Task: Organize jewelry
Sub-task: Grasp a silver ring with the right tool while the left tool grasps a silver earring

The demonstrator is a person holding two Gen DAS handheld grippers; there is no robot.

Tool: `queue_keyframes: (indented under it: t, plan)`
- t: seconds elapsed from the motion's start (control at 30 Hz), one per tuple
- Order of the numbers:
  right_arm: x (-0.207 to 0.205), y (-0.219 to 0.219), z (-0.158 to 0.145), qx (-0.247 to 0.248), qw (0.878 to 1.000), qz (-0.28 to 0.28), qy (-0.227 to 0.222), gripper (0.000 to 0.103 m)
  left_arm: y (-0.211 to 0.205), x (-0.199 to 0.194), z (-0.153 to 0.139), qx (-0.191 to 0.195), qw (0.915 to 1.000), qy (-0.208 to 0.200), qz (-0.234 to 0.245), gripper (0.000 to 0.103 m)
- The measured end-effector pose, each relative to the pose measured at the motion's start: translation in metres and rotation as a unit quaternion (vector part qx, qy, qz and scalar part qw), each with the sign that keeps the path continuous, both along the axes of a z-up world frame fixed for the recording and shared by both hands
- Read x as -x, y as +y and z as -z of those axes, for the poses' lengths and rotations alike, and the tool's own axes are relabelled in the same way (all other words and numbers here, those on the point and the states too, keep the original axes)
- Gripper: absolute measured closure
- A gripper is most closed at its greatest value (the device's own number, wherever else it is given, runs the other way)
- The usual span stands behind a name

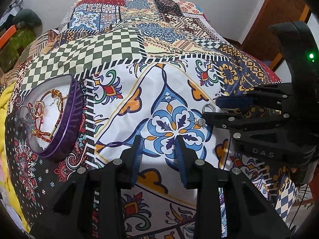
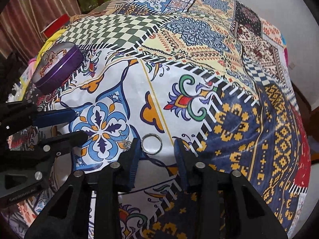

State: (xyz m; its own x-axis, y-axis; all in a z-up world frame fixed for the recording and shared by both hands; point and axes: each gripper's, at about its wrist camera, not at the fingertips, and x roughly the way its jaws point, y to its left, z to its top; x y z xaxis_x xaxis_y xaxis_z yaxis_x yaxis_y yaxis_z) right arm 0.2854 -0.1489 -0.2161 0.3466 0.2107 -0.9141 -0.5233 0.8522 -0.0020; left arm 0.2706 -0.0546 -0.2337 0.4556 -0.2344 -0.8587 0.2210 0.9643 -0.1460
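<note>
Right wrist view looks down along the right gripper [image 2: 156, 149], whose jaws stand apart with nothing between the pads; a plain silver ring [image 2: 152, 143] lies flat on the patterned cloth [image 2: 229, 91] just ahead of the gap, closer to the left-hand finger. A small silver flower-shaped piece [image 2: 126, 143] lies just beside that same finger, on the blue flower print. The left gripper [image 2: 79, 124] comes in from the left edge of this view, its jaws also parted and empty, tips over the blue flower. Far left sits a purple tin [image 2: 59, 69], its lid off, holding a red-and-gold cord bracelet [image 2: 50, 61] and some rings. In the left wrist view the tin [image 1: 67, 123] lies to the left on the cloth, well apart from both loose pieces, and the silver ring [image 1: 208, 107] and flower piece [image 1: 201, 121] lie at the right gripper's [image 1: 211, 108] fingertips.
</note>
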Motion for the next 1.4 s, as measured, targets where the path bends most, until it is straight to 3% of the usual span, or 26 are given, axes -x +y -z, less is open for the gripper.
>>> queue_keyframes:
  t: [0.03,0.27,0.77,0.87,1.03,1.4]
  plan:
    - [0.002,0.001,0.000,0.002,1.000,-0.003,-0.004,0.084,-0.001,0.000,0.000,0.000,1.0000,0.000,0.001,0.072]
    - [0.005,-0.002,-0.004,0.000,1.000,0.003,-0.019,0.084,-0.008,0.000,-0.003,0.006,0.9999,0.006,0.010,0.072]
    - [0.019,-0.054,-0.054,-0.061,0.994,0.055,-0.075,0.084,-0.062,-0.013,0.004,0.011,0.9979,0.024,0.059,0.072]
    - [0.022,-0.059,-0.057,-0.068,0.993,0.057,-0.081,0.084,-0.068,-0.019,0.007,0.001,0.9984,0.020,0.054,0.075]
    - [0.024,-0.064,-0.056,-0.078,0.992,0.060,-0.080,0.084,-0.071,-0.027,0.009,-0.019,0.9988,0.011,0.044,0.095]
    - [0.032,-0.061,-0.060,-0.085,0.991,0.058,-0.086,0.084,-0.059,-0.012,-0.004,-0.027,0.9991,-0.010,0.032,0.095]
